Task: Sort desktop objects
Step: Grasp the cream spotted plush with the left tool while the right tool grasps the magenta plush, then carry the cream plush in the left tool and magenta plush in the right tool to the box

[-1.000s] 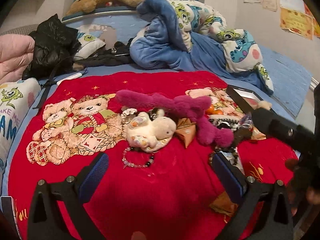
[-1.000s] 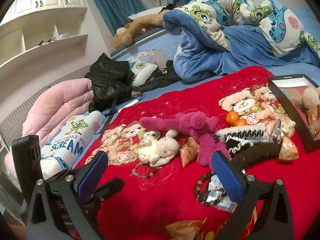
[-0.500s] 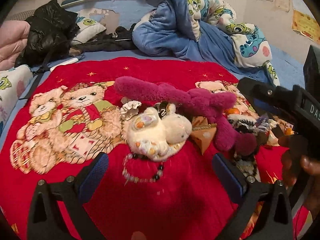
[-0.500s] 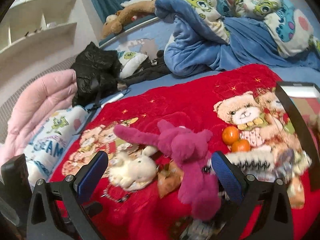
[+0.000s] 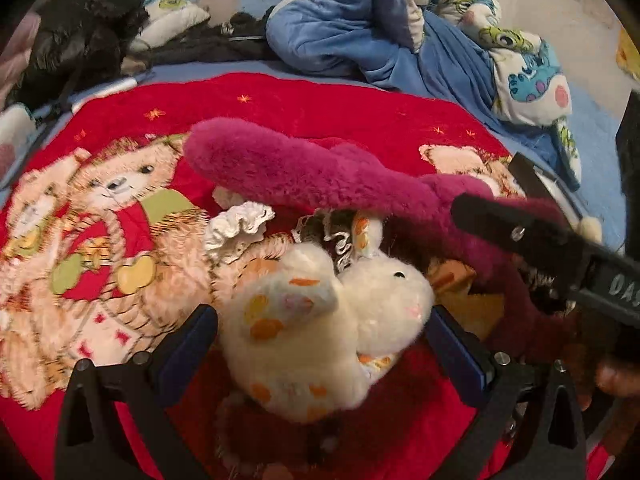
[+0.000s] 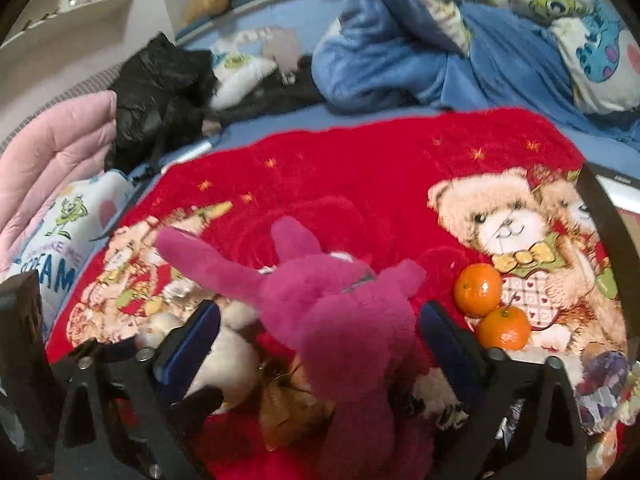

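A cream plush toy with orange spots (image 5: 328, 324) lies on the red teddy-bear blanket (image 5: 320, 112). My left gripper (image 5: 320, 340) is open, its blue pads on either side of the plush. A magenta plush rabbit (image 6: 340, 312) lies beside it; it also shows in the left wrist view (image 5: 304, 168). My right gripper (image 6: 320, 336) is open and straddles the magenta rabbit's body. The right gripper's black finger (image 5: 520, 236) crosses the left wrist view. The cream plush (image 6: 228, 356) peeks out at the right gripper's left finger.
Two oranges (image 6: 492, 308) lie right of the right gripper. A black-framed tray (image 6: 608, 216) sits at the far right. A brown snack packet (image 6: 288, 404) lies under the rabbit. A blue quilt (image 6: 400, 52), a black jacket (image 6: 160, 92) and a pink pillow (image 6: 52, 148) lie behind the blanket.
Both grippers have moved forward and down onto the toy pile. The left one now straddles the cream plush and the right one straddles the magenta rabbit. Both stay open.
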`<state>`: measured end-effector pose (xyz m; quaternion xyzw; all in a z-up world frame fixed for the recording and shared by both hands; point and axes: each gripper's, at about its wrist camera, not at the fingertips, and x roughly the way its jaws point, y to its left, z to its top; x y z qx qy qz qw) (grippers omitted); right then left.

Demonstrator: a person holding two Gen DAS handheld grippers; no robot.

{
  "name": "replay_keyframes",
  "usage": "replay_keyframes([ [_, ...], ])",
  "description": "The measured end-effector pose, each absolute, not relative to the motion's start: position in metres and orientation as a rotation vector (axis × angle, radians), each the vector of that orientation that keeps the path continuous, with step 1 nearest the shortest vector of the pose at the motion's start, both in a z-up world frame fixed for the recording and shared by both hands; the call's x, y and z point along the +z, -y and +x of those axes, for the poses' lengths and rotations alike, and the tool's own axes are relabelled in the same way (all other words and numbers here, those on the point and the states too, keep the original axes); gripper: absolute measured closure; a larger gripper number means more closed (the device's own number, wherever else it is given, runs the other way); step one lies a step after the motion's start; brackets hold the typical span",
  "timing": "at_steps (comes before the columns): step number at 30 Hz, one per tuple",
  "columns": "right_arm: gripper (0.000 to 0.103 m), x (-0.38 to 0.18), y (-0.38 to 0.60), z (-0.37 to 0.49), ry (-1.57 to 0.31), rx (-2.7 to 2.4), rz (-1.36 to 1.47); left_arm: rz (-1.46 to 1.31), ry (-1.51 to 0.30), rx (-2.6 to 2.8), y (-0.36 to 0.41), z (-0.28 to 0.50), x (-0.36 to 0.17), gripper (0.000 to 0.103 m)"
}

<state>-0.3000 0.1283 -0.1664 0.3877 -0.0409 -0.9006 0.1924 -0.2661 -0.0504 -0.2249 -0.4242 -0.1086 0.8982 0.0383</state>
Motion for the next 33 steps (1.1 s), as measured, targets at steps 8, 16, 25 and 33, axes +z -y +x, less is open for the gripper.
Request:
replay_keyframes([
  [8,0.012,-0.189,-0.113,-0.320,-0.020,-2.499,1.212,-1.402,0.187,2.748,0.032,-0.284,-0.248,0.000],
  [16,0.040,-0.206,-0.115,-0.324,-0.044,-2.519,1.293,-1.370,0.293,2.749,0.037,-0.289,-0.256,0.000],
  [25,0.047,-0.197,-0.126,-0.317,0.091,-2.530,1.232,-1.346,0.255,2.770,0.038,-0.278,-0.249,0.028],
  [33,0.048,-0.171,-0.131,-0.299,0.136,-2.555,1.154,-1.316,0.194,2.801,0.054,-0.245,-0.233,0.045],
])
